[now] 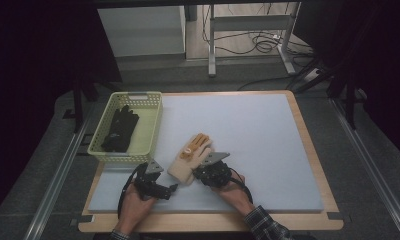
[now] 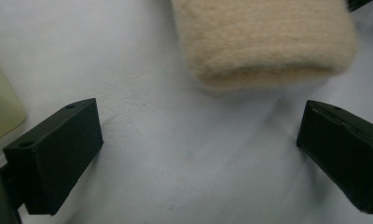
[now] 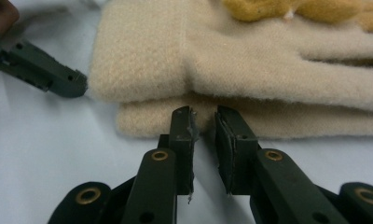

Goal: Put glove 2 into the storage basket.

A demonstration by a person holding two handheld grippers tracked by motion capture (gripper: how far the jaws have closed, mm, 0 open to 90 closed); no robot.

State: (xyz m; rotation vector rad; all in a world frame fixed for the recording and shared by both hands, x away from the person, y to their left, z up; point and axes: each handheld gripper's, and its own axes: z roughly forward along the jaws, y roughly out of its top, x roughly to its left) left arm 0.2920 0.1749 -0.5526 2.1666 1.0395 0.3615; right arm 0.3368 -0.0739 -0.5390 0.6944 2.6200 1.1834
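While the cream gloves (image 1: 188,159) are lying stacked on the pale mat (image 1: 248,140), just right of the yellow basket (image 1: 149,131) in which a black glove (image 1: 120,129) is already resting, the pickup is being set up from both sides. The right gripper (image 3: 204,122) is being pressed to the edge of the lower glove near the cuff, its jaws nearly together with a narrow gap between them; whether any fabric is being pinched cannot be told. The left gripper (image 2: 198,140) is being held just short of the cuff end, jaws spread wide and nothing between them. For a clean lift, both layers should probably be taken at once: the right jaws are sitting low, against the bottom glove alone, so the top one may be left behind or slid off. The left jaws are being lined up squarely on the cuff, and they should be pushed well over the thick fold before being closed, since soft knit is likely to be squeezed out of a shallow bite.
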